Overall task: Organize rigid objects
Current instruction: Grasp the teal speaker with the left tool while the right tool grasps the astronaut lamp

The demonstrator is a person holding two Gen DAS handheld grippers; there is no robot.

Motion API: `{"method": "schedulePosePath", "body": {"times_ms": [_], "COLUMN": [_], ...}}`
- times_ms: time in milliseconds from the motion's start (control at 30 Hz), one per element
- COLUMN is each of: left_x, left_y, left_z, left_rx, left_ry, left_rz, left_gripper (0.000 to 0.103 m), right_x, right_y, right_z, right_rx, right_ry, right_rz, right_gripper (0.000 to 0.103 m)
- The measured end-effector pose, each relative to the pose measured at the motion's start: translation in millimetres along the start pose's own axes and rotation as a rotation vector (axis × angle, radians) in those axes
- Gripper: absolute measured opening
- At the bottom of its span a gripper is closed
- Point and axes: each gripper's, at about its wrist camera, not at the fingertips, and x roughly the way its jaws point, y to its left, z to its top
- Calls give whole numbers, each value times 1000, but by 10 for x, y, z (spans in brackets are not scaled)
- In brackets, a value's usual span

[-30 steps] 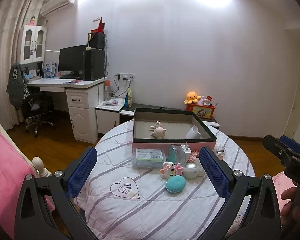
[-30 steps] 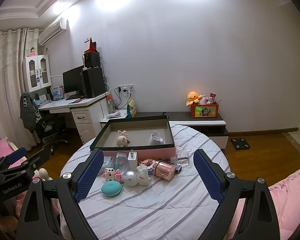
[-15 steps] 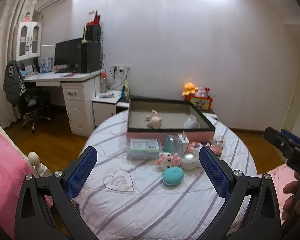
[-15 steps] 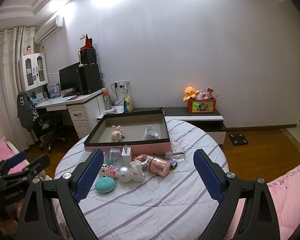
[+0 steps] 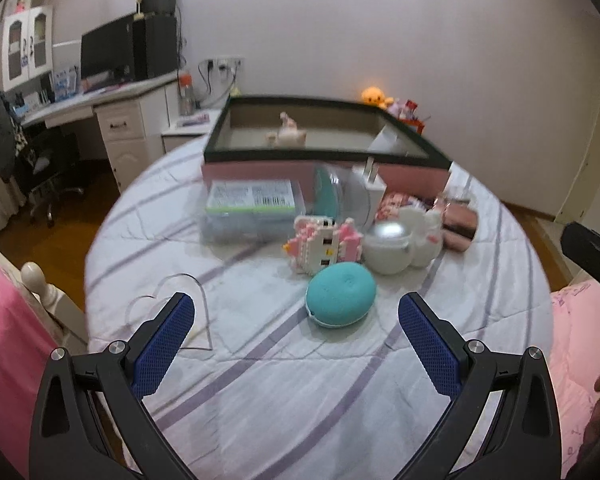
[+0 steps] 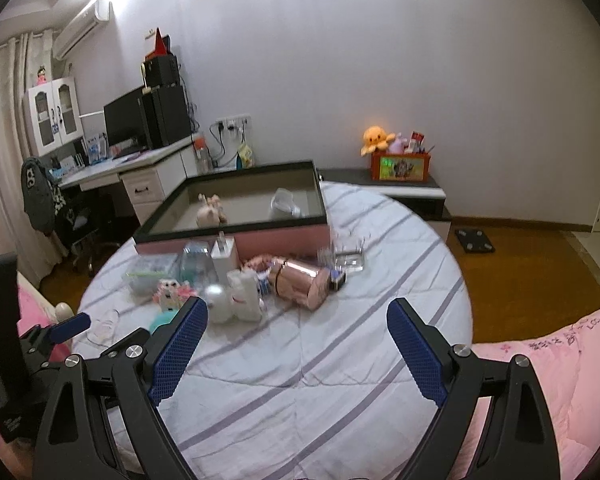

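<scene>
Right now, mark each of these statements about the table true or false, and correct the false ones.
1. The left gripper holds the teal round pouch. False: its jaws stand open and nothing is gripped.
2. The shiny rose-gold cylinder lies on its side. True.
3. The pink box with the black rim is empty. False: a small figurine and a white cup lie inside.
4. The right gripper is open. True.

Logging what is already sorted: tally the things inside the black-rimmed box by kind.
Small beige figurine: 1
White cup: 1
Total in the box: 2
</scene>
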Motion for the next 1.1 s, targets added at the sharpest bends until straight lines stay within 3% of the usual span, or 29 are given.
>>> {"method": "schedulePosePath", "body": {"times_ms": [300,433,500,700,1100], "left_x": [505,571,562,477,277], "left_y": [-109,-159,-169,-99,175], "left_z": [53,87,84,102,56], "left_rx": [19,49,60,61,27], "left_ry": [116,149,144,118,57], "left_rz": [9,-40,-50,-138,-89], "left_gripper": [103,99,81,49,49], "right_x": [277,382,443,641,1080], "right_y": [-140,-158,-137,6,395], "right_z": [-136,-160,-167,-151,-45], "right_rx": [19,22,17,-14,-89], "right_ry": [70,95,108,149,219], "right_rz": [-6,0,17,46,125], "right_gripper": [93,93,93,93,93]}}
